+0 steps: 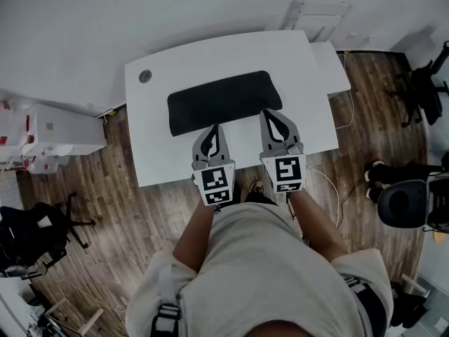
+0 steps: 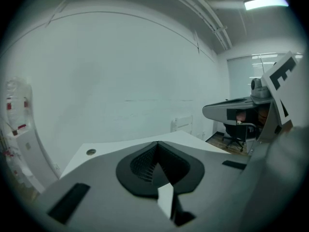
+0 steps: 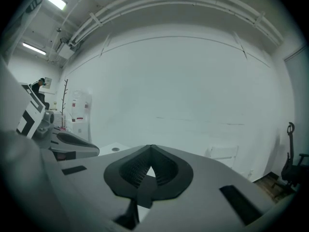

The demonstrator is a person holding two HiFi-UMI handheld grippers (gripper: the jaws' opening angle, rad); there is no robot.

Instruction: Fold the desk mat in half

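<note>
A black desk mat [image 1: 224,97] lies across the white desk [image 1: 154,153]. Both grippers reach its near long edge from my side. My left gripper [image 1: 212,129] is shut at the left half of that edge, my right gripper [image 1: 271,114] at the right half. In the right gripper view a dark strip of mat [image 3: 144,193] hangs down from the shut gripper [image 3: 151,149]. In the left gripper view the gripper [image 2: 157,144] is shut too, with a dark piece of mat [image 2: 181,217] below the tips. Both point almost level over the desk toward the white wall.
A round cable hole [image 1: 144,76] sits in the desk's far left corner. A white cabinet [image 1: 59,128] stands left of the desk. Black chairs stand at the lower left [image 1: 28,234] and right [image 1: 403,202], and a radiator [image 1: 319,16] hangs on the far wall.
</note>
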